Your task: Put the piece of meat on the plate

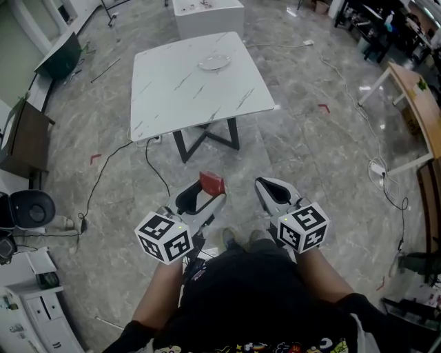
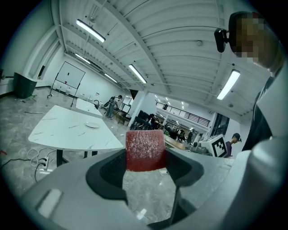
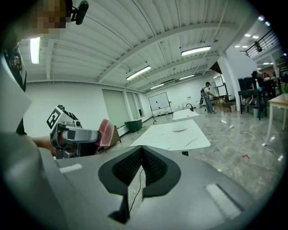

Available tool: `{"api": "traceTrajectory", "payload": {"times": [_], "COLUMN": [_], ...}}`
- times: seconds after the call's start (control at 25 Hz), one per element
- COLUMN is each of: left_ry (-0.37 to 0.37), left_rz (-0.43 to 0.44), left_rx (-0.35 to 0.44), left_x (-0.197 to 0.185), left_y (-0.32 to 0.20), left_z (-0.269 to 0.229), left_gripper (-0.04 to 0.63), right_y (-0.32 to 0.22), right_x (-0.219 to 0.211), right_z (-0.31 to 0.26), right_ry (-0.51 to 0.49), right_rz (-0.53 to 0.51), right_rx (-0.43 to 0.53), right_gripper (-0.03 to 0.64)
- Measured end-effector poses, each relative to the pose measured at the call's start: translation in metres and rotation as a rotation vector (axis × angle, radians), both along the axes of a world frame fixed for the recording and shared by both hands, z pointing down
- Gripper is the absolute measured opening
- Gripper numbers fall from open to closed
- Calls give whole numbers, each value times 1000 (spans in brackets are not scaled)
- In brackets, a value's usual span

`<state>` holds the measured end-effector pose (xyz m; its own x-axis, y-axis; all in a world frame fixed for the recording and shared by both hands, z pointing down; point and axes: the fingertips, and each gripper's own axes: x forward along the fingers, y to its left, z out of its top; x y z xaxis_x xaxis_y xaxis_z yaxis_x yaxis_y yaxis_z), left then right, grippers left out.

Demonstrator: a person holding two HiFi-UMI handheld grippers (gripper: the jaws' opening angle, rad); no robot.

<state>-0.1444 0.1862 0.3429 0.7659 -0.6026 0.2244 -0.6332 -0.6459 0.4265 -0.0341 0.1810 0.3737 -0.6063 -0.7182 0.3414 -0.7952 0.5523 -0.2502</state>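
A red piece of meat [image 1: 211,183] is clamped in my left gripper [image 1: 207,189], held low over the floor in front of the person. In the left gripper view the meat [image 2: 144,151] stands between the jaws of my left gripper [image 2: 145,165]. A white plate [image 1: 214,63] lies on the far part of the white marble table [image 1: 179,96], well ahead of both grippers. The plate [image 2: 92,125] and the table [image 2: 67,132] also show small at the left of the left gripper view. My right gripper [image 1: 270,189] is shut and empty beside the left one; its jaws meet in the right gripper view [image 3: 141,167].
A second white table [image 1: 207,14] stands beyond the first. Cables [image 1: 148,155] trail over the grey floor beside the table's black legs [image 1: 207,138]. A wooden desk [image 1: 420,110] is at the right, cabinets and a bin [image 1: 31,207] at the left. People stand far off in the hall.
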Motion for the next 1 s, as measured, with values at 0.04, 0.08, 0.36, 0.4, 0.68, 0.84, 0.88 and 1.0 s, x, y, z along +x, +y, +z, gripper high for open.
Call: {"api": "traceTrajectory", "payload": {"times": [0.04,0.08,0.36,0.4,0.68,0.84,0.88,1.0], "left_ry": [1,2,2,2,-1,-5,-6,-10], "left_rz": [2,4,10,8,-1,-11,-14,-19], "left_rx": [0,1,-4,-5,-12,-22,-27,-36], "left_x": [-1,-2,-7,-8,-7,-4,-3,1], "left_y": [-2,-4,-17,-19,-34,-45,-47,-54], "left_z": [0,-1,2,3,5,8,10,13], "left_gripper": [383,383,383,383,383,383,383,383], "right_y": [-1,-3,-18,-20,-42,-54,-56,-64], "right_x": [-1,-3,-11,-12,-16,-13,-12,-8], "right_z": [0,1,2,2,3,5,6,9], "right_ry": [1,1,5,5,3,-5,-5,-9], "right_rz": [0,1,-3,-5,-24,-33,-36,-42], "right_rx": [-1,-3,-6,-6,-4,-11,-13,-20], "right_gripper": [23,23,23,23,23,23,23,23]}}
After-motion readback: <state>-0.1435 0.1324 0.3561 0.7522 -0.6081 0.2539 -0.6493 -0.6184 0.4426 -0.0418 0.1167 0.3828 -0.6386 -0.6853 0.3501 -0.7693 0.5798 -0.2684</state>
